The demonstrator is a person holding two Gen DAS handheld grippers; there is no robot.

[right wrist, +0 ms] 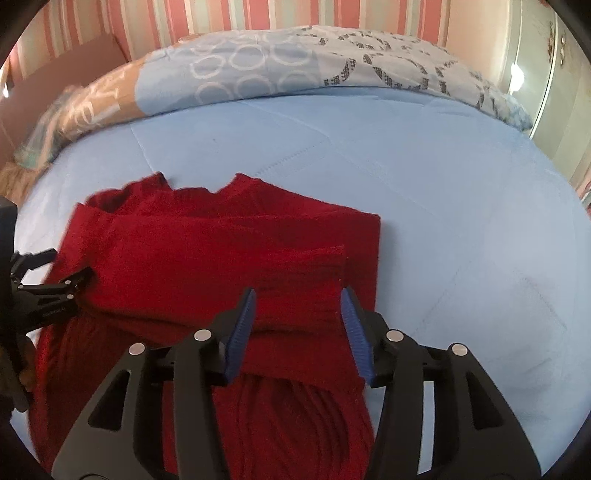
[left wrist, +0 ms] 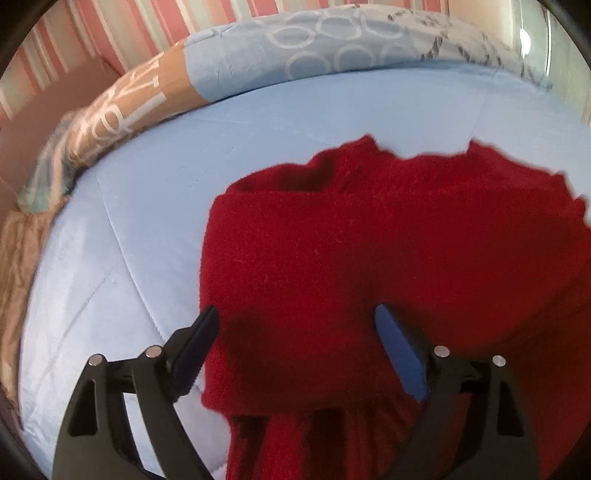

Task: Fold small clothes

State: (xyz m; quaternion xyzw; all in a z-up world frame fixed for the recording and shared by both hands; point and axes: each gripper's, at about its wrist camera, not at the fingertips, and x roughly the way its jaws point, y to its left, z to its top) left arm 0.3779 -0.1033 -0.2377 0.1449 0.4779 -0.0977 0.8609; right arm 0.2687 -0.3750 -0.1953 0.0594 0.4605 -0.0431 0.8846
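A red knitted sweater (left wrist: 332,251) lies on the light blue bedspread (left wrist: 147,177), its sleeves folded in over the body. It also shows in the right wrist view (right wrist: 207,258), with a ribbed cuff (right wrist: 303,266) lying across the front. My left gripper (left wrist: 297,314) is open, its jaws straddling the sweater's left part just above it. My right gripper (right wrist: 299,295) is open, its jaws on either side of the ribbed cuff near the sweater's right edge. The left gripper (right wrist: 79,275) also shows at the sweater's left edge in the right wrist view.
The blue bedspread (right wrist: 424,177) reaches far to the right of the sweater. A rolled patterned quilt (right wrist: 280,70) lies along the back of the bed. A striped pink wall (right wrist: 258,14) stands behind. A white wardrobe (right wrist: 554,92) is at the far right.
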